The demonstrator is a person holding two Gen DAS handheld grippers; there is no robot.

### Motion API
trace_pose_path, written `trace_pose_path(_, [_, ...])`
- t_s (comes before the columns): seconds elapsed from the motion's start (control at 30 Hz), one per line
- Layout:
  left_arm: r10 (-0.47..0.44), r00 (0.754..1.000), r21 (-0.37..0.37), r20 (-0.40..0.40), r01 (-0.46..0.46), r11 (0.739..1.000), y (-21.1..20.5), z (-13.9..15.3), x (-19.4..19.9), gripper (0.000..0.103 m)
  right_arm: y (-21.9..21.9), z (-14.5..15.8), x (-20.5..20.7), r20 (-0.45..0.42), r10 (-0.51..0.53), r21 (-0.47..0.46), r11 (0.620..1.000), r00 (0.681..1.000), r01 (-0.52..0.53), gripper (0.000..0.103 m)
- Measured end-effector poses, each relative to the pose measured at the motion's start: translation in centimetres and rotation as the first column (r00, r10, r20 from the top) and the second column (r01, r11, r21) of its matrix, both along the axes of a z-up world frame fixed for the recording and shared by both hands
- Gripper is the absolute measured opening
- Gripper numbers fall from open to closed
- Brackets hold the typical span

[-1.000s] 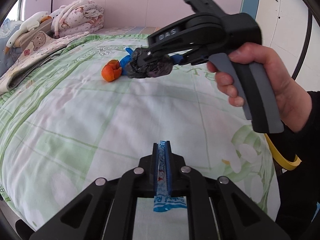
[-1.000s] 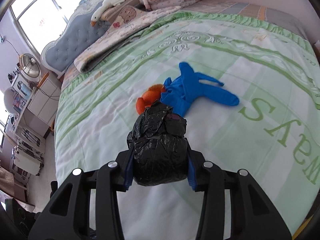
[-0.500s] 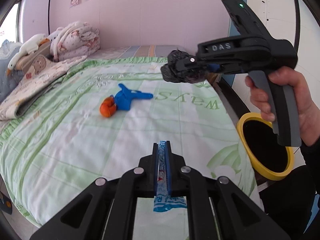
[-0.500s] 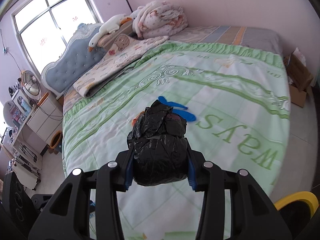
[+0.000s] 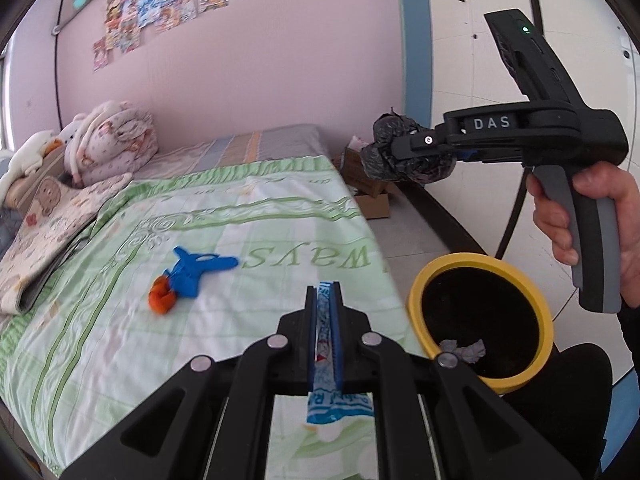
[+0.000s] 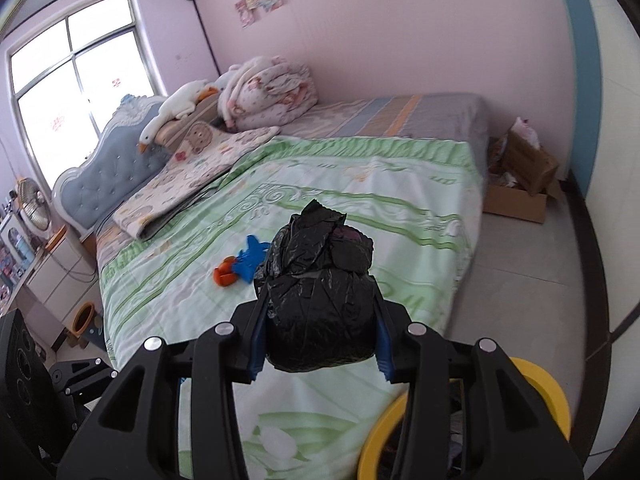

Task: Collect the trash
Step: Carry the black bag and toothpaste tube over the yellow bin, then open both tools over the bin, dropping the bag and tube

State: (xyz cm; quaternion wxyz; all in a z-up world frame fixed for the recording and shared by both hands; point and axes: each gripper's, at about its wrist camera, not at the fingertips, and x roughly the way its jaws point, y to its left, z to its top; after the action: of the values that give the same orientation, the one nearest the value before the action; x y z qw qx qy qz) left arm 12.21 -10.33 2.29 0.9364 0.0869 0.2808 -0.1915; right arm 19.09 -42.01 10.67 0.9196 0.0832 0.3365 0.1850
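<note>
My right gripper [image 6: 318,316] is shut on a crumpled black plastic bag [image 6: 320,300], held in the air beyond the bed's foot; the bag also shows in the left wrist view [image 5: 404,158], above and behind the yellow-rimmed trash bin [image 5: 416,292]. My left gripper [image 5: 325,292] is shut on a flat blue-and-white wrapper [image 5: 326,356], low over the bed's corner beside the bin. A blue glove [image 5: 196,270] and an orange crumpled piece [image 5: 162,300] lie together on the green bedsheet [image 5: 100,320]. The bin holds a grey wad [image 5: 466,350].
The bin's rim also shows at the lower right of the right wrist view [image 6: 536,376]. Folded quilts and a plush goose [image 6: 176,108] lie at the headboard. An open cardboard box [image 6: 520,184] stands on the floor by the wall. A nightstand [image 6: 48,276] stands left of the bed.
Both grippers have pulled back from the bed toward its foot. The right gripper has lifted the black bag away from the glove, to above the bin. The bin has come into view.
</note>
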Motion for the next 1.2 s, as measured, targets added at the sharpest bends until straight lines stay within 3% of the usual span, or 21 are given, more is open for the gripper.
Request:
trace_pose_path(0.23, [-0.087, 0.996, 0.012, 0.009, 0.087, 0.996, -5.3, 0.7, -0.1, 0.006, -6.8, -0.1, -3.1, 0.006, -0.122, -0.005, 0.993, 0.993, 0.122, 0.041])
trace_pose_path(0.57, [-0.167, 0.985, 0.028, -0.045, 0.168, 0.985, -11.8, -1.0, 0.5, 0.006, -14.3, -3.9, -6.3, -0.052, -0.249, 0.009, 0.968, 0.967, 0.249, 0.042])
trace_pose_path(0.87, [-0.17, 0.974, 0.036, -0.152, 0.177, 0.984, -15.5, -4.8, 2.6, 0.006, -17.2, -8.6, -6.3, -0.128, -0.297, 0.008, 0.954, 0.946, 0.3, 0.042])
trace_pose_path(1.2, [-0.176, 0.959, 0.047, -0.224, 0.191, 0.98, -17.6, -8.1, 3.8, 0.006, -18.0, -11.6, -5.5, -0.188, -0.314, 0.024, 0.946, 0.931, 0.324, 0.045])
